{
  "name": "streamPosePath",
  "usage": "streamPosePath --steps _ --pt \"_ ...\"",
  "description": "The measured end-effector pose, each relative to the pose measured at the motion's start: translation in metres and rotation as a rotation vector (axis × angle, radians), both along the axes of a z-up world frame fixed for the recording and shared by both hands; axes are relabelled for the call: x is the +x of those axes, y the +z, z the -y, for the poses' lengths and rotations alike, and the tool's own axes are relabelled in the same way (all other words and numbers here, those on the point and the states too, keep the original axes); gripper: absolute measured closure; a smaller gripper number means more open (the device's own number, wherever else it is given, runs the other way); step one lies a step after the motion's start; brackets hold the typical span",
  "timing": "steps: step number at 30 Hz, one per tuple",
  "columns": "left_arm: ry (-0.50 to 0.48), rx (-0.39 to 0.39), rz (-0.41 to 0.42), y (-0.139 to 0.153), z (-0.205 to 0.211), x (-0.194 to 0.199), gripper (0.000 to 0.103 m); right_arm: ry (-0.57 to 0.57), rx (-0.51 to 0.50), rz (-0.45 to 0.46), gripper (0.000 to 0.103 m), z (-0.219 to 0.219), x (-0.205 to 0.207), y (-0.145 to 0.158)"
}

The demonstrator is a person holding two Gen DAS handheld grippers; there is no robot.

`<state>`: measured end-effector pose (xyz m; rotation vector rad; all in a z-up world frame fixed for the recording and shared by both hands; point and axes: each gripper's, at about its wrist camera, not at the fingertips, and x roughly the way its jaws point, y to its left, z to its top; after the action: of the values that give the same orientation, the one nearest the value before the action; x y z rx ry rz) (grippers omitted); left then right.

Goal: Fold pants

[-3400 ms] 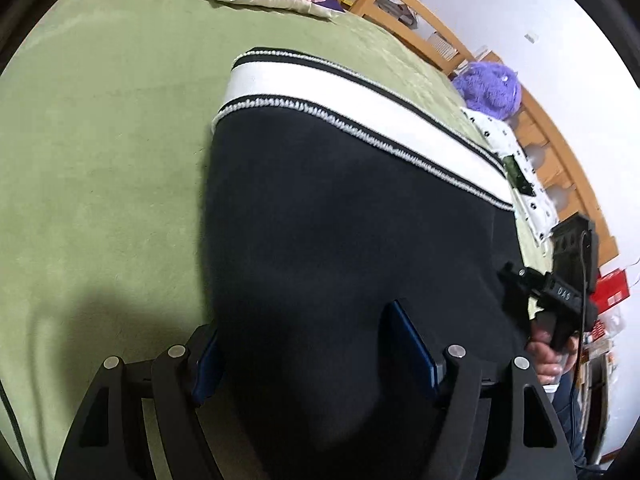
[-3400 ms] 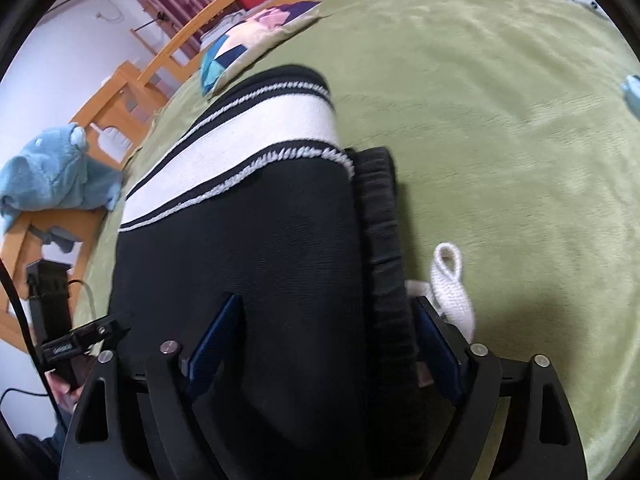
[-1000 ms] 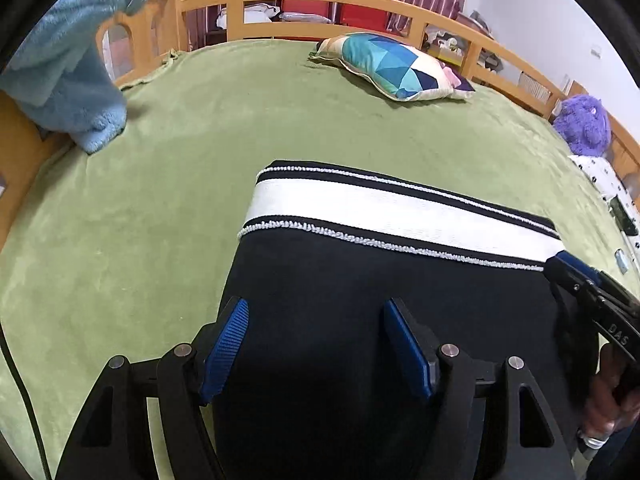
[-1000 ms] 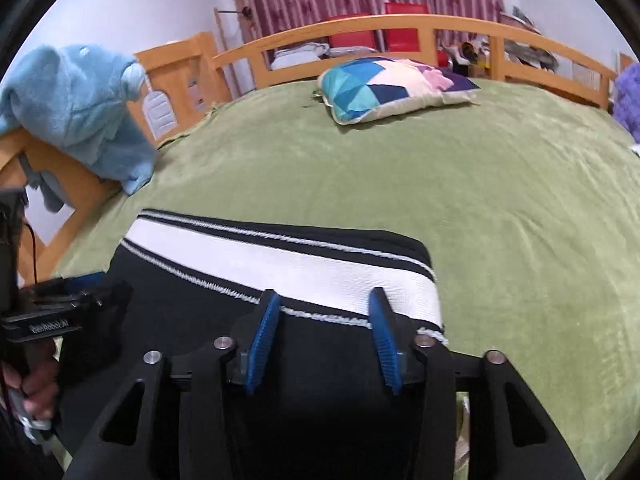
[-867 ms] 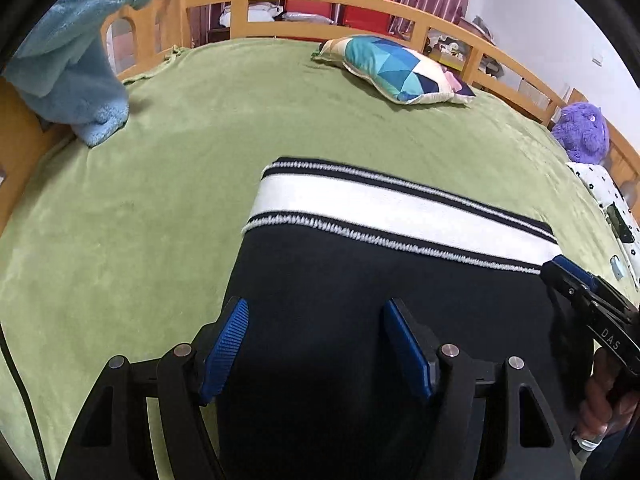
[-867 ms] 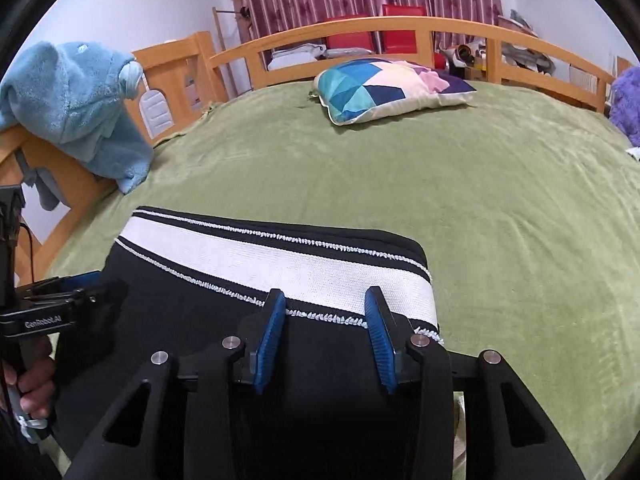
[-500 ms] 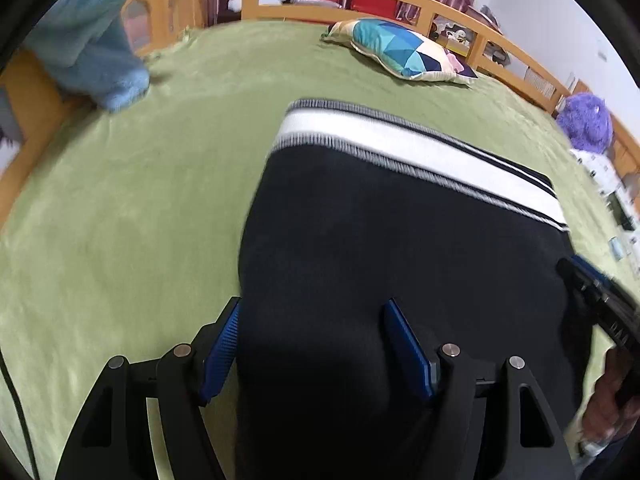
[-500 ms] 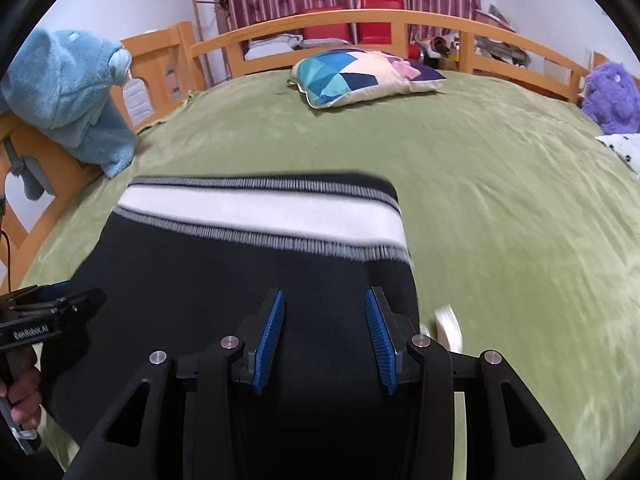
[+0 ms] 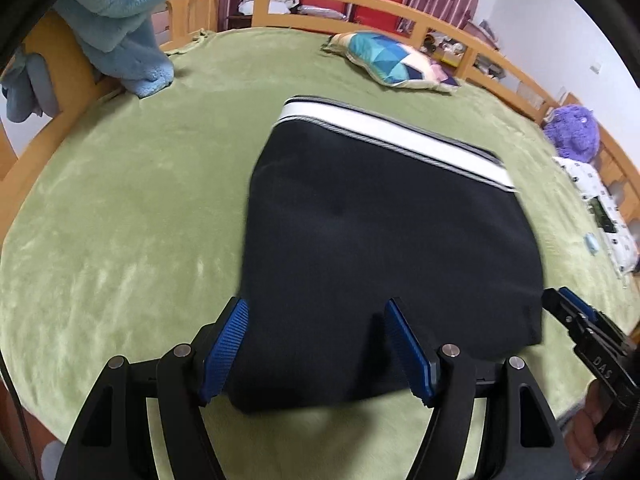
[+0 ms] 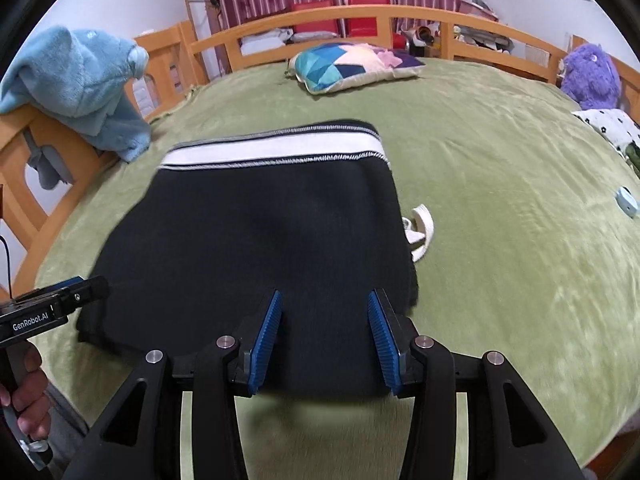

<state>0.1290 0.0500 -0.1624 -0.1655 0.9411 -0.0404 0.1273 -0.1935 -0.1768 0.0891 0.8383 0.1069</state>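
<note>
On my left gripper, seen from the right wrist view, I read "GenRobot.AI"; on my right gripper, seen from the left wrist view, I read "DAS". The pants are black with a white waistband, and they lie folded and flat on the green blanket of the bed. The jaws of both grippers are spread and hold nothing: in each wrist view the near edge of the pants shows between the blue pads, which hover above it. A white drawstring sticks out at the right side. Further away lie a colourful pillow, a blue plush towel on the wooden bed rail, and a purple plush toy.
</note>
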Motion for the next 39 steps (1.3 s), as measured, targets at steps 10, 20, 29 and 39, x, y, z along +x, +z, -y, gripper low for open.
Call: streamPosePath --steps 10,20,29,39 --pt "0.022 0.096 0.105 0.043 0.022 -0.045 0.027 -0.045 -0.061 0.084 0.046 0.009 -0.058 0.048" --pt "0.048 0.138 0.18 0.073 0.025 -0.084 0.021 -0.078 -0.081 0.091 0.04 0.019 -0.088 0.073" --pt "0.062 0.112 0.214 0.088 0.02 -0.115 0.014 -0.126 -0.092 0.118 0.014 0.032 -0.118 0.086" --pt "0.053 0.109 0.26 0.104 0.029 -0.138 0.011 -0.153 -0.109 0.142 0.004 0.038 -0.144 0.108"
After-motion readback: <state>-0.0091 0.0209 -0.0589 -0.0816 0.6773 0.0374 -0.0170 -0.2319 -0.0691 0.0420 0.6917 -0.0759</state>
